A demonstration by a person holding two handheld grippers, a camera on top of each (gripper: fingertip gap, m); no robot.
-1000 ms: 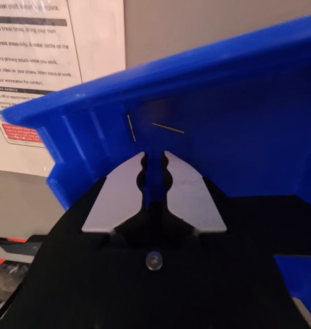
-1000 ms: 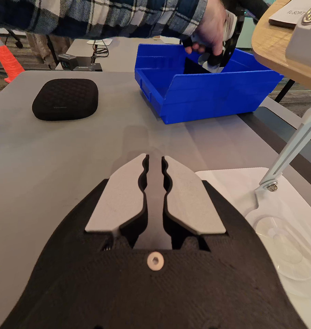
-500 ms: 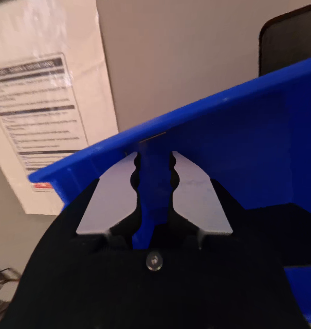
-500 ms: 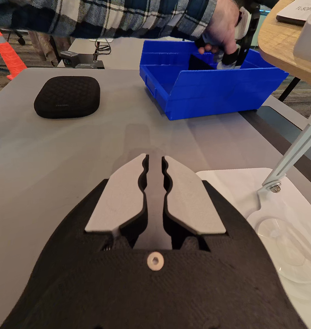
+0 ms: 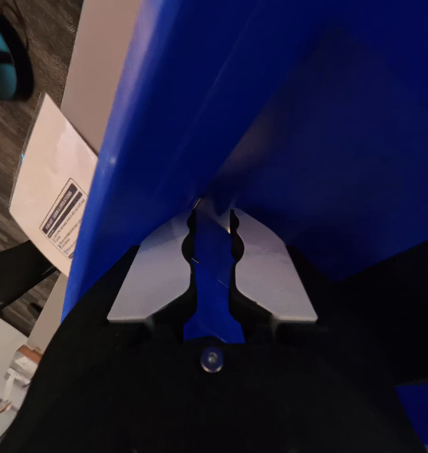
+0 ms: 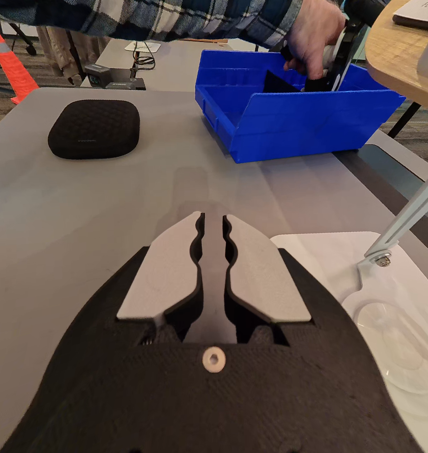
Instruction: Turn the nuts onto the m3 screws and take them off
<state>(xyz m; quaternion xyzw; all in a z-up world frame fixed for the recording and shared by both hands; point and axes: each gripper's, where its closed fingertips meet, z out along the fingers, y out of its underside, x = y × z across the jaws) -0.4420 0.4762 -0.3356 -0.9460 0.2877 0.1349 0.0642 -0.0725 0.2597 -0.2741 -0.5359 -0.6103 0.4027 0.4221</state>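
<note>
My left gripper (image 5: 211, 213) is inside a blue plastic bin (image 5: 306, 122), with its tips pointed into a corner where wall meets floor. Its jaws stand apart and the blue bin floor shows between them. A thin metal pin (image 5: 197, 201) glints at the corner just past the left tip, and a short bit of pin (image 5: 196, 260) shows beside the left finger. The pads press on nothing. In the right wrist view a hand holds this gripper (image 6: 340, 71) down in the bin (image 6: 293, 127). My right gripper (image 6: 213, 215) hovers over the grey table (image 6: 85, 220), its jaws slightly apart and empty.
A black padded case (image 6: 94, 128) lies at the table's far left. A white base plate (image 6: 318, 250) with a slanted metal arm (image 6: 409, 215) sits to my right. A wooden tabletop (image 6: 399, 49) overhangs the bin. An orange cone (image 6: 9, 61) stands beyond the table. A printed sheet (image 5: 53, 191) lies outside the bin.
My left gripper opened wider, then turned and pushed deeper into the bin's corner; the two pins seen on the blue surface are now at its fingertips. The right gripper has barely moved.
</note>
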